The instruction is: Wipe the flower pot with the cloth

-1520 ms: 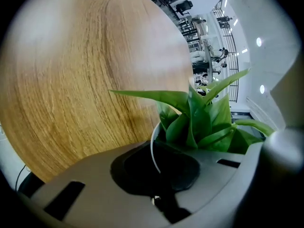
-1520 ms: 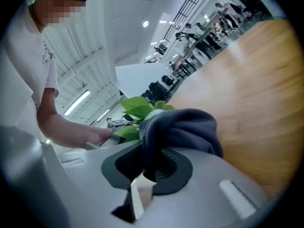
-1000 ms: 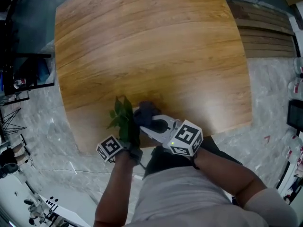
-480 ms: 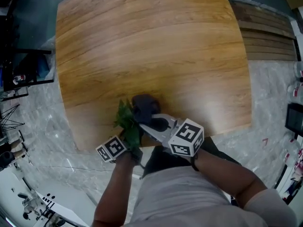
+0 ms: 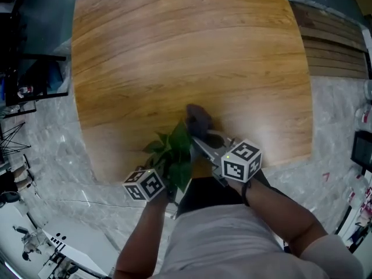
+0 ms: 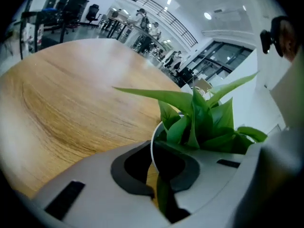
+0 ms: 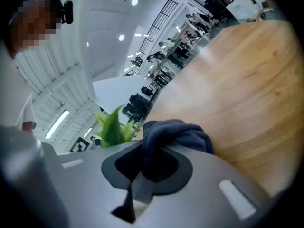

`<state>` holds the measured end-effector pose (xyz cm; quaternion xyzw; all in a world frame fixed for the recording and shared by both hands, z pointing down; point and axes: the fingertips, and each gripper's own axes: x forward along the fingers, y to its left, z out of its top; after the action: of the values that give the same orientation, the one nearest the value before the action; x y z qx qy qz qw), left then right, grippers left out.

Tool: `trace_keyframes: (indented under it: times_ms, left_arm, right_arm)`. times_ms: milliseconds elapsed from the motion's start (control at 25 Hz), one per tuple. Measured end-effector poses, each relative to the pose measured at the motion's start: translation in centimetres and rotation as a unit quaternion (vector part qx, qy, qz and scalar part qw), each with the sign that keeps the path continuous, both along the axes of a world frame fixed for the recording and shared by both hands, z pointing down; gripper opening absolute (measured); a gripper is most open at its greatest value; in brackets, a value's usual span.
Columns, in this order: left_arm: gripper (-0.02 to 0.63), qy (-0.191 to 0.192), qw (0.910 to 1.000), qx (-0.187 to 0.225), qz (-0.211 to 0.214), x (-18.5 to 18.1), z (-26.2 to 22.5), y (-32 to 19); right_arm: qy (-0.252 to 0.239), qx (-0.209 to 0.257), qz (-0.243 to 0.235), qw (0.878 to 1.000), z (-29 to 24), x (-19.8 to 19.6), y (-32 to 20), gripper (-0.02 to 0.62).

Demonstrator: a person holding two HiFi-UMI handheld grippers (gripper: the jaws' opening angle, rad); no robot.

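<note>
The flower pot holds a green leafy plant (image 5: pixel 174 153), whose leaves hide the pot in the head view. The white pot rim (image 6: pixel 154 146) sits between the jaws of my left gripper (image 6: pixel 159 179), which are closing on it. The leaves (image 6: pixel 199 120) rise just past the fingertips. At the near table edge my left gripper (image 5: pixel 168 179) is mostly under the leaves. My right gripper (image 5: pixel 203 137) is shut on the dark blue cloth (image 5: pixel 197 116), just right of the plant. The cloth (image 7: pixel 176 133) bunches out of my right gripper (image 7: pixel 142 175), with the plant (image 7: pixel 113 126) to its left.
The round wooden table (image 5: pixel 174 45) stretches away from the pot. A slatted wooden panel (image 5: pixel 331 45) lies on the grey marble floor (image 5: pixel 58 156) to the right. Dark office gear (image 5: pixel 29 86) stands at the left.
The plant has rolled, so its leaves now spread to the right. The right gripper has carried the cloth rightward and farther onto the table.
</note>
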<state>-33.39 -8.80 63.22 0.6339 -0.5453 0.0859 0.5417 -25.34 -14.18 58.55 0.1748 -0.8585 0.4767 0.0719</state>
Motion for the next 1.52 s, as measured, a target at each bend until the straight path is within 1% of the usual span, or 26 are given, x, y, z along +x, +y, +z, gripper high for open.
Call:
trace_keyframes:
  times_ms: [120, 200, 280, 360, 440, 520, 600, 720, 800, 840, 880, 920, 960, 1080, 1160, 1240, 1360, 1440, 1520]
  left_arm:
    - [0.019, -0.023, 0.9994, 0.013, 0.023, 0.0, -0.4, 0.2]
    - [0.018, -0.035, 0.9984, 0.029, 0.033, 0.1, -0.6, 0.1]
    - [0.018, -0.045, 0.9968, 0.048, 0.046, 0.3, -0.8, -0.1]
    - [0.018, -0.061, 0.9937, 0.066, 0.066, 0.8, -1.1, -0.3]
    - [0.018, -0.085, 0.9889, 0.081, 0.090, 1.2, -1.4, -0.3]
    - [0.017, -0.105, 0.9839, 0.092, 0.111, 1.6, -1.6, -0.3]
    - [0.017, -0.121, 0.9790, 0.102, 0.128, 1.9, -1.7, -0.3]
    - [0.017, -0.146, 0.9718, 0.110, 0.149, 2.0, -2.1, -0.5]
    - [0.017, -0.158, 0.9682, 0.117, 0.154, 2.0, -2.4, -0.8]
    - [0.017, -0.161, 0.9674, 0.120, 0.154, 1.9, -2.6, -0.9]
    - [0.017, -0.162, 0.9672, 0.121, 0.153, 1.9, -2.6, -1.0]
    - [0.017, -0.161, 0.9679, 0.121, 0.151, 1.8, -2.6, -1.0]
    - [0.017, -0.157, 0.9696, 0.119, 0.145, 1.7, -2.4, -1.0]
    - [0.017, -0.123, 0.9807, 0.107, 0.108, 1.3, -1.8, -0.6]
    - [0.017, -0.093, 0.9884, 0.094, 0.074, 0.7, -1.5, -0.6]
    - [0.017, -0.065, 0.9936, 0.083, 0.040, 0.0, -1.1, -0.7]
    - [0.017, -0.038, 0.9970, 0.068, -0.002, -1.0, -0.6, -0.6]
    - [0.018, -0.030, 0.9974, 0.064, -0.015, -1.1, -0.4, -0.7]
    - [0.017, -0.025, 0.9975, 0.062, -0.021, -1.1, -0.4, -0.8]
  right_arm:
    - [-0.062, 0.010, -0.028, 0.998, -4.8, -2.2, 0.8, 0.034]
    - [-0.076, 0.005, -0.029, 0.997, -4.8, -2.2, 0.9, 0.034]
    - [-0.064, -0.012, -0.012, 0.998, -2.5, -1.0, 0.5, 0.034]
    - [-0.024, -0.039, 0.005, 0.999, 1.3, 0.7, 0.2, 0.034]
    - [0.010, -0.064, 0.015, 0.998, 4.7, 2.2, 0.5, 0.034]
    - [0.019, -0.066, 0.013, 0.998, 5.6, 2.8, 0.8, 0.034]
    - [0.000, -0.052, 0.002, 0.999, 3.6, 2.2, 0.8, 0.034]
    - [-0.060, -0.026, -0.028, 0.997, -1.8, 0.3, 0.8, 0.034]
    - [-0.091, -0.020, -0.046, 0.995, -4.1, -0.5, 1.0, 0.034]
    - [-0.098, -0.020, -0.049, 0.994, -4.3, -0.7, 1.0, 0.034]
    - [-0.098, -0.020, -0.048, 0.994, -3.8, -0.6, 0.9, 0.034]
    - [-0.088, -0.019, -0.044, 0.995, -2.8, -0.3, 0.8, 0.034]
    - [-0.067, -0.018, -0.036, 0.997, -1.2, 0.1, 0.6, 0.034]
    - [0.002, -0.015, -0.020, 1.000, 3.8, 1.8, 0.4, 0.034]
    - [0.014, 0.004, -0.028, 0.999, 4.0, 2.1, 0.7, 0.034]
    - [-0.005, 0.026, -0.042, 0.999, 1.6, 1.5, 1.0, 0.034]
    - [-0.069, 0.049, -0.078, 0.993, -4.1, -0.3, 2.5, 0.034]
    - [-0.106, 0.055, -0.111, 0.987, -6.9, -1.3, 4.1, 0.034]
    - [-0.123, 0.048, -0.123, 0.984, -7.0, -1.6, 5.0, 0.034]
